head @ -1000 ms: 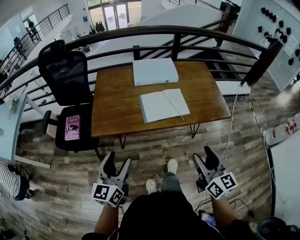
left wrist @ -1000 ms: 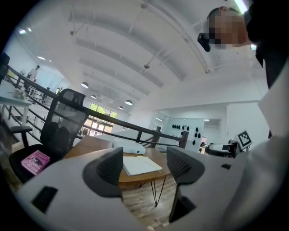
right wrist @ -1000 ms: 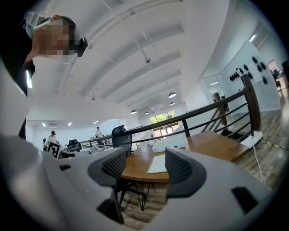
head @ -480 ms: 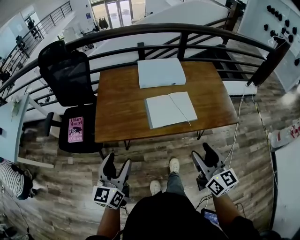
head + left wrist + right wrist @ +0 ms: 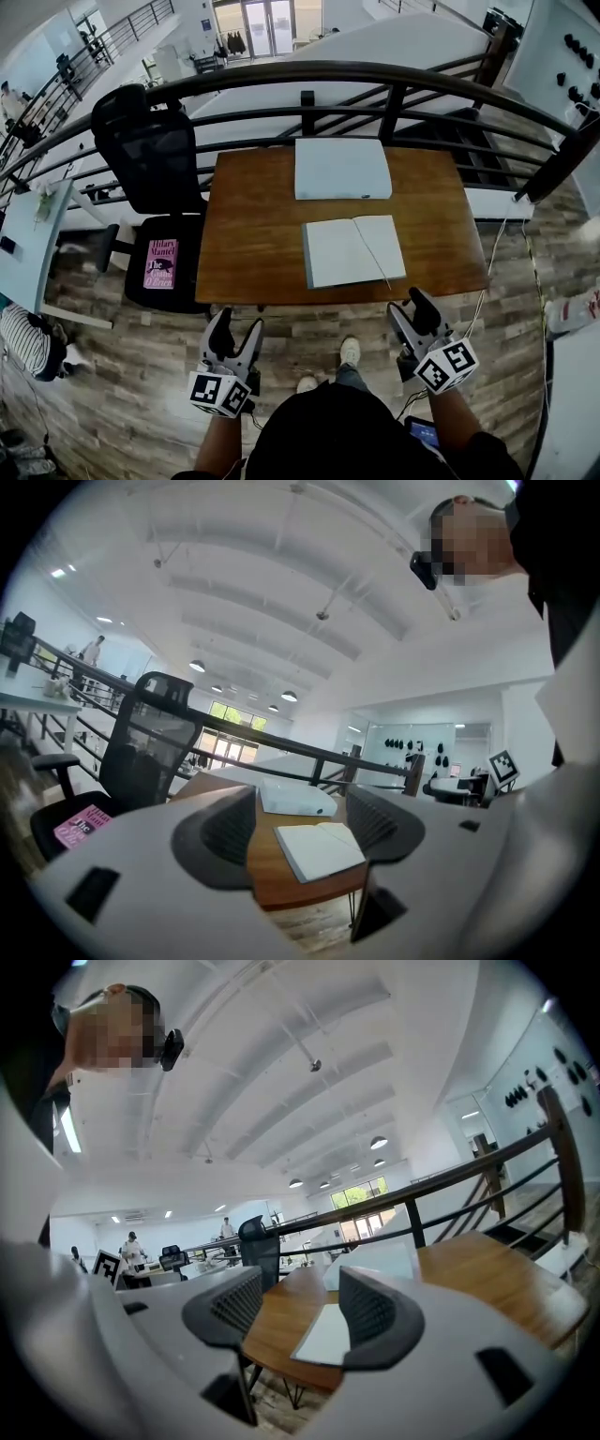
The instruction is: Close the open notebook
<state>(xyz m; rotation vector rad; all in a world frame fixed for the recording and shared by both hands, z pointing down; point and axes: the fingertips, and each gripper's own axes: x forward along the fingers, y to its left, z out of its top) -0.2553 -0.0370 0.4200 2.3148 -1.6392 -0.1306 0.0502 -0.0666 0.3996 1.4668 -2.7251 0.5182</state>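
Note:
An open white notebook lies flat on the wooden table, near its front edge, pages up. The left gripper view shows the notebook ahead between the jaws; the right gripper view has the notebook partly behind the right jaw. My left gripper hangs over the floor, short of the table's front left, open and empty. My right gripper is open and empty too, just short of the front edge, below the notebook's right page.
A closed white binder lies at the table's far side. A black office chair with a pink book on its seat stands left of the table. A dark railing runs behind. A white desk is at far left.
The table and notebook have come nearer and lower in the head view as I walked forward. Both grippers stay open and have closed in on the table's front edge.

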